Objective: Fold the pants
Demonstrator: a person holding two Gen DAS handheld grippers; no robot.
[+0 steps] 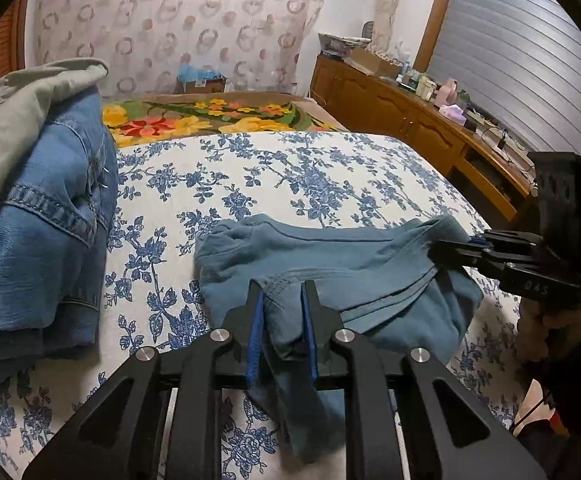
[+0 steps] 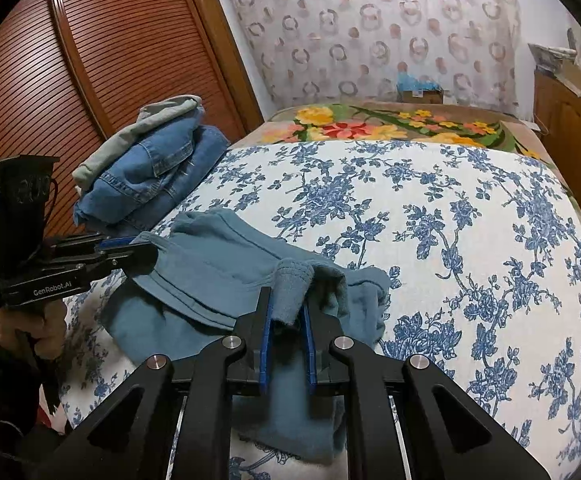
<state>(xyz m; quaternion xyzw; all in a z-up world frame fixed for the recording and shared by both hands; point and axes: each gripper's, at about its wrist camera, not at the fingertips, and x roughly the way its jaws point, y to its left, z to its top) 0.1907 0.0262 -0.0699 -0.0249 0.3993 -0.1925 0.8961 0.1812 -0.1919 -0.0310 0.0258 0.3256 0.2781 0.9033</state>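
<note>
Teal blue pants (image 1: 330, 256) lie bunched on the floral bedspread, also in the right wrist view (image 2: 218, 264). My left gripper (image 1: 282, 292) is shut on a fold of the pants near their left edge; it shows at the left of the right wrist view (image 2: 146, 248). My right gripper (image 2: 286, 300) is shut on the thick hem at the pants' right edge; it shows at the right of the left wrist view (image 1: 450, 240). Cloth hangs down between both pairs of fingers.
A stack of folded blue jeans (image 1: 50, 216) with a grey garment on top sits at the bed's left, also in the right wrist view (image 2: 150, 172). A wooden louvred wardrobe (image 2: 50, 80) stands left. A cluttered wooden sideboard (image 1: 430, 116) runs along the right. A flowered blanket (image 1: 210, 116) lies beyond.
</note>
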